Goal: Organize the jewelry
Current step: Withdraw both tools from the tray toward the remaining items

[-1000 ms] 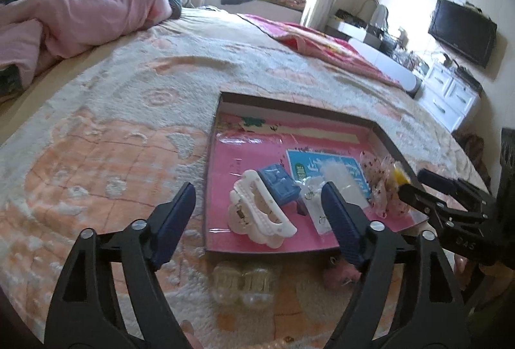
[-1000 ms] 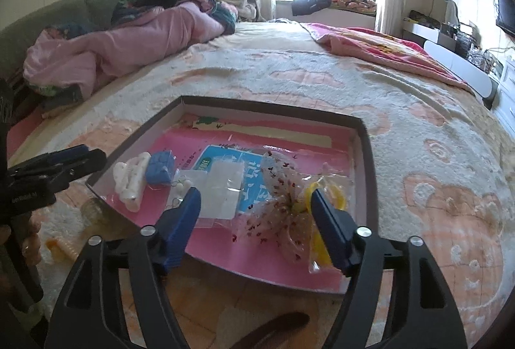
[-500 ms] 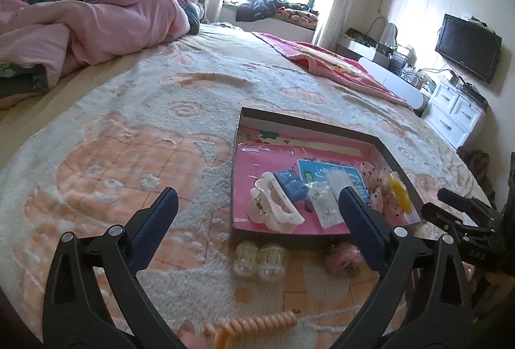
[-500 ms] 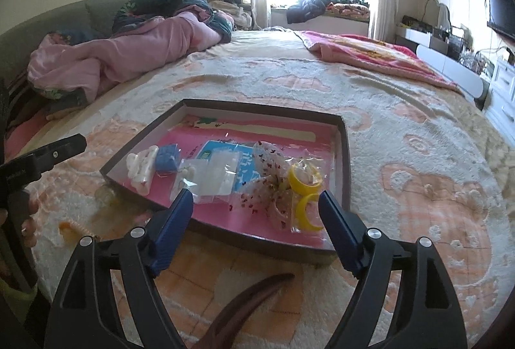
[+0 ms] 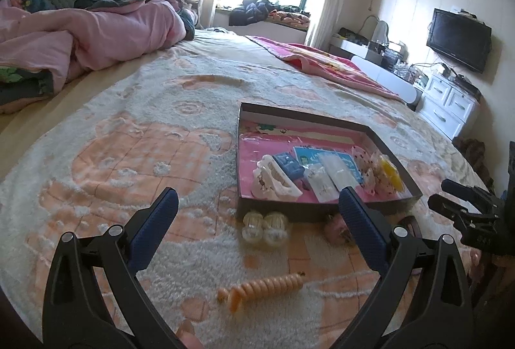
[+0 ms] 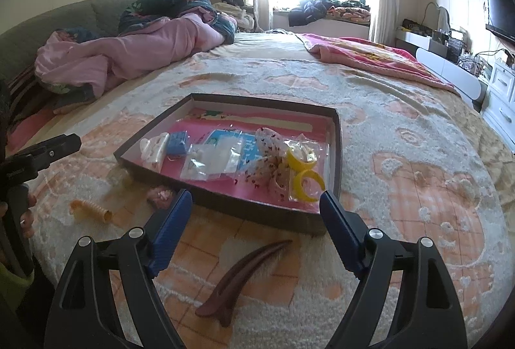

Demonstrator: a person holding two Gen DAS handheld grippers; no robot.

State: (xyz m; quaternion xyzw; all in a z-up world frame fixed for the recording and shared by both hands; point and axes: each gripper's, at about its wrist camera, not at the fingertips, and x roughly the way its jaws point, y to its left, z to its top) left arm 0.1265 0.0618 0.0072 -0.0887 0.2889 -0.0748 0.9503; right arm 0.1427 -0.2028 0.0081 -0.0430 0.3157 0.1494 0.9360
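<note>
A dark shallow box [image 5: 325, 211] [image 6: 337, 152] with a pink floor lies on the bed and holds a white hair claw [image 5: 273, 180], a blue item [image 6: 177, 143], clear bags, a dotted bow [image 6: 270, 155] and yellow rings [image 6: 304, 170]. On the blanket before it lie a clear clip pair [image 5: 265, 225], an orange spiral tie [image 5: 260, 289] [image 6: 91, 210], a pink piece [image 6: 161, 196] and a brown clip [image 6: 238, 281]. My left gripper [image 5: 257, 213] is open and empty, short of the box. My right gripper [image 6: 256, 213] is open and empty above the brown clip.
The bed is covered by a cream and orange patterned blanket [image 5: 128, 155]. A pink duvet [image 5: 83, 40] is heaped at the far left, a pink blanket [image 6: 370, 59] at the far right. White drawers [image 5: 450, 104] and a television [image 5: 458, 40] stand beyond the bed's right edge.
Both grippers have pulled back from the box and toward me. The clear clips, spiral tie and brown clip on the blanket have come into view. Both stay open.
</note>
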